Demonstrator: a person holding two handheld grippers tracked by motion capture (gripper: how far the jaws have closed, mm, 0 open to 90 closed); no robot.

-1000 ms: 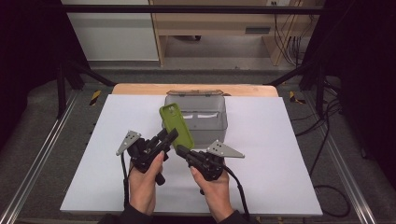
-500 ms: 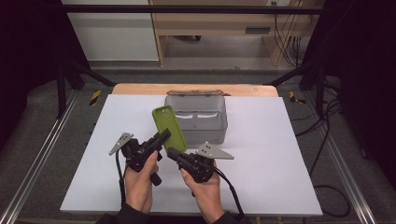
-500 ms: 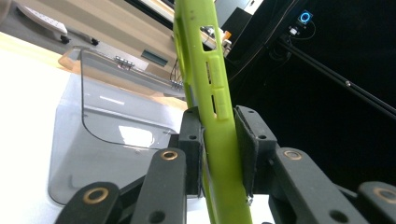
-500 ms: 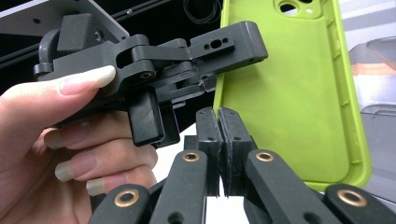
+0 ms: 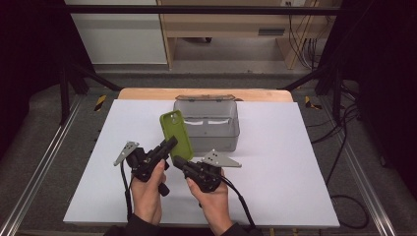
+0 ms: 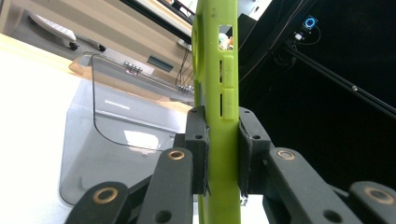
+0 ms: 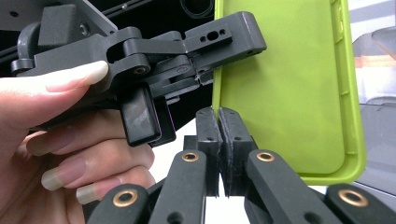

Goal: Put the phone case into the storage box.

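Shifted left: one green case, one bin

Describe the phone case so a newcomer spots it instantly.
On the white table, just in front of the grey plastic box, the left gripper holds the phone case upright by its edge. It is the one lime-green thing there, with a camera cutout near the top.

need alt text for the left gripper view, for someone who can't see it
The left gripper has its two black jaws shut on the edge of a lime green phone case, which stands upright and edge-on up the middle of the frame. Behind it to the left, a clear grey plastic bin sits on the white table; the background at right is dark.
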